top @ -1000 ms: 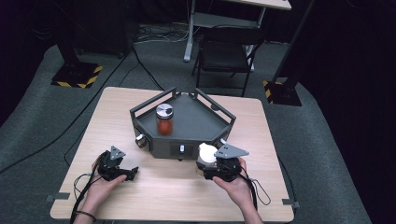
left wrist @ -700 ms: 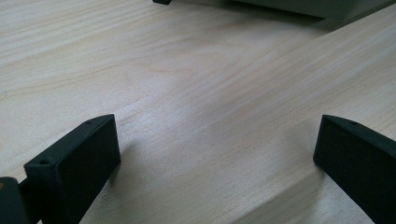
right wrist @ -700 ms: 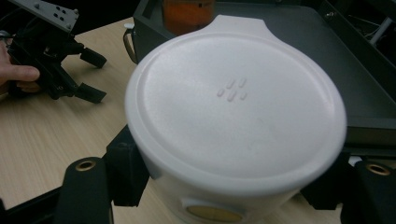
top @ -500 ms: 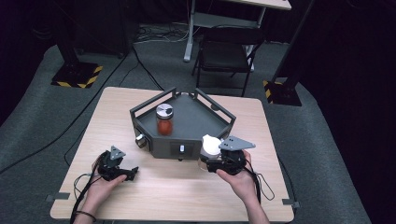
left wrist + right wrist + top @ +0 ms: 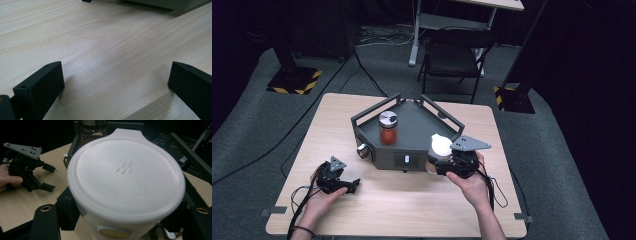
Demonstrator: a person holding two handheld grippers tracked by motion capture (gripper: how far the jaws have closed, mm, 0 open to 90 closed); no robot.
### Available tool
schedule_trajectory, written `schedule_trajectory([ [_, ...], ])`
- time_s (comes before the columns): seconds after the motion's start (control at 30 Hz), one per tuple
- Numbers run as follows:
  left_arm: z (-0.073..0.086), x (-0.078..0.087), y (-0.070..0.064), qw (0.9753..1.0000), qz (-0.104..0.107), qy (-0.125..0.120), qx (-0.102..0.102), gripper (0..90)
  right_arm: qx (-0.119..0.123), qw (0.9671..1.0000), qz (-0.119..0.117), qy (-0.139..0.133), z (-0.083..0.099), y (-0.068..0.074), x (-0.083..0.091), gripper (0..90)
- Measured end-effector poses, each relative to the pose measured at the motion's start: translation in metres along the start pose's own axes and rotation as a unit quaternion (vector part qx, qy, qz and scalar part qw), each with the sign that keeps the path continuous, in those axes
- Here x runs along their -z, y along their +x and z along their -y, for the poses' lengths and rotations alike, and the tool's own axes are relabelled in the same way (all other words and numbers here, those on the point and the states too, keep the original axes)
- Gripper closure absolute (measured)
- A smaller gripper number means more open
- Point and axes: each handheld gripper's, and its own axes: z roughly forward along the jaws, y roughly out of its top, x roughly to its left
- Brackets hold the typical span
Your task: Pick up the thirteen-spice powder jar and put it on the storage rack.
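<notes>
The wooden table [image 5: 412,210] carries a dark grey tray [image 5: 417,135] with raised rails, and a jar of red stuff with a metal lid [image 5: 387,127] stands upright inside it, unmoved over the last second. What has changed is on the right: the right gripper [image 5: 447,162] has lifted and carried its white-lidded tub [image 5: 440,146] from the table just in front of the tray up to the tray's near right corner, where it now hangs at rail height. In the right gripper view the jaws press against both sides of the tub [image 5: 126,185] just below its lid, so the grip looks sound and the placing into the tray seems about to happen. The left gripper [image 5: 343,184] has stayed low on the table, near the left front, jaws wide apart and empty.
</notes>
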Motion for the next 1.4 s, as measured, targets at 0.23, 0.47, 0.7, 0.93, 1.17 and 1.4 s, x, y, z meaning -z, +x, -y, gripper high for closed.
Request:
schedule_trajectory([
  [0.23, 0.0, 0.0, 0.0, 1.0, 0.0, 0.0, 0.0, 0.0, -0.001, 0.9999, 0.008, -0.007, -0.011, -0.002, -0.001, 30.0],
  [0.47, 0.0, 0.0, 0.0, 1.0, 0.0, 0.0, 0.0, 0.0, -0.006, 0.9997, 0.023, -0.009, -0.016, -0.005, -0.006, 30.0],
  [0.7, 0.0, 0.0, 0.0, 1.0, 0.0, 0.0, 0.0, 0.0, -0.012, 0.9993, 0.031, -0.017, -0.02, -0.009, -0.011, 30.0],
  [0.93, 0.0, 0.0, 0.0, 1.0, 0.0, 0.0, 0.0, 0.0, -0.018, 0.9988, 0.041, -0.02, -0.027, -0.012, -0.021, 30.0],
  [1.17, 0.0, 0.0, 0.0, 1.0, 0.0, 0.0, 0.0, 0.0, -0.023, 0.9982, 0.053, -0.017, -0.033, -0.016, -0.033, 30.0],
  [1.4, 0.0, 0.0, 0.0, 1.0, 0.0, 0.0, 0.0, 0.0, -0.033, 0.9973, 0.066, -0.009, -0.034, -0.022, -0.044, 30.0],
])
